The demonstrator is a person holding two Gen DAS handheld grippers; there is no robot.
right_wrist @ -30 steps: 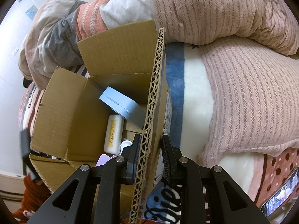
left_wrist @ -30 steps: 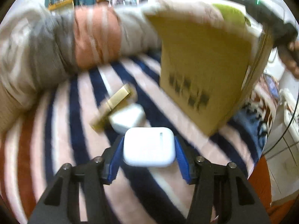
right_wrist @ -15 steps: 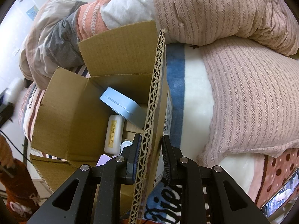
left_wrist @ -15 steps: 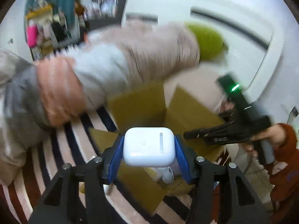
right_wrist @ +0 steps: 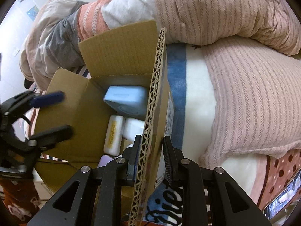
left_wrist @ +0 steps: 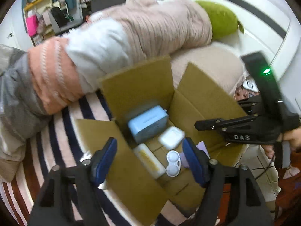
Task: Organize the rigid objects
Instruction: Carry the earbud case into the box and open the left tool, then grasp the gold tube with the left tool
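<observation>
An open cardboard box (left_wrist: 203,98) stands on a striped blanket. My left gripper (left_wrist: 150,158) is open and empty above it. The white earbud case (left_wrist: 171,137) lies inside, beside a light blue case (left_wrist: 147,124), a cream bar (left_wrist: 148,160) and a white lens case (left_wrist: 173,163). My right gripper (right_wrist: 150,156) is shut on the box's right flap (right_wrist: 154,101). The right wrist view also shows the blue case (right_wrist: 125,96), the cream bar (right_wrist: 113,134) and the white case (right_wrist: 133,129) in the box, and the left gripper (right_wrist: 50,113) open at the left.
Folded quilts and pillows (left_wrist: 143,32) lie behind the box, with a green cushion (left_wrist: 220,18) at the back right. A pink ribbed quilt (right_wrist: 244,75) lies right of the box. A phone (right_wrist: 282,205) lies at the lower right. The striped blanket (left_wrist: 56,131) spreads to the left.
My left gripper carried the white earbud case up over the box, opened, and the case now lies inside the box. The right gripper stays shut on the flap.
</observation>
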